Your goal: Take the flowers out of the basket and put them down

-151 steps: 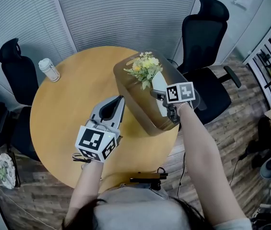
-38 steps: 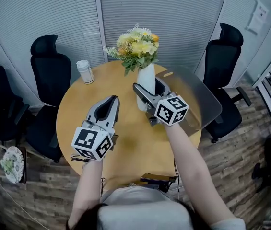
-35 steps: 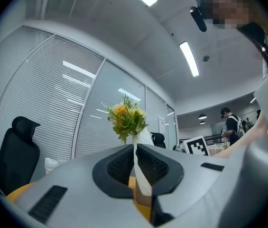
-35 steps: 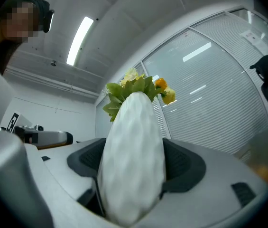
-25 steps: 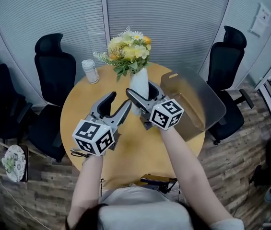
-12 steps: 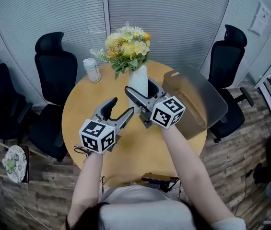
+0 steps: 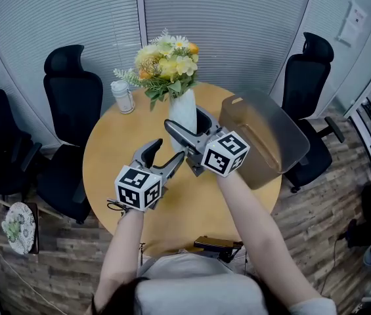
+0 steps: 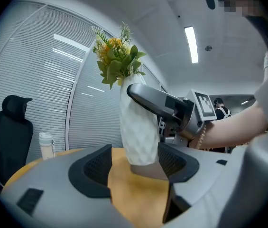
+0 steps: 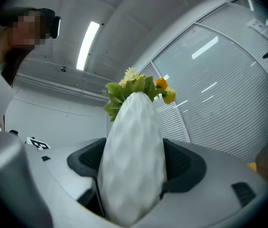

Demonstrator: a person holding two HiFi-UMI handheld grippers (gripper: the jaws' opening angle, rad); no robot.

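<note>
A bunch of yellow and white flowers (image 7: 162,61) stands in a white faceted vase (image 7: 182,113). My right gripper (image 7: 186,125) is shut on the vase's body and holds it above the round wooden table (image 7: 119,149). In the right gripper view the vase (image 9: 133,160) fills the gap between the pads. My left gripper (image 7: 165,153) sits lower and to the left, open, its jaws having just been opening. In the left gripper view the vase's lower end (image 8: 137,146) shows between the tips, with neither pad pressing on it.
The brown translucent basket (image 7: 270,143) stands on the table's right side. A white lidded cup (image 7: 123,96) is at the table's far left edge. Black office chairs (image 7: 73,90) (image 7: 310,64) ring the table, and blinds cover the wall behind.
The vase, in the basket six seconds ago, now hangs clear of it over the table. Over the last second my left gripper sank and its jaws spread wider. The flowers drifted slightly left.
</note>
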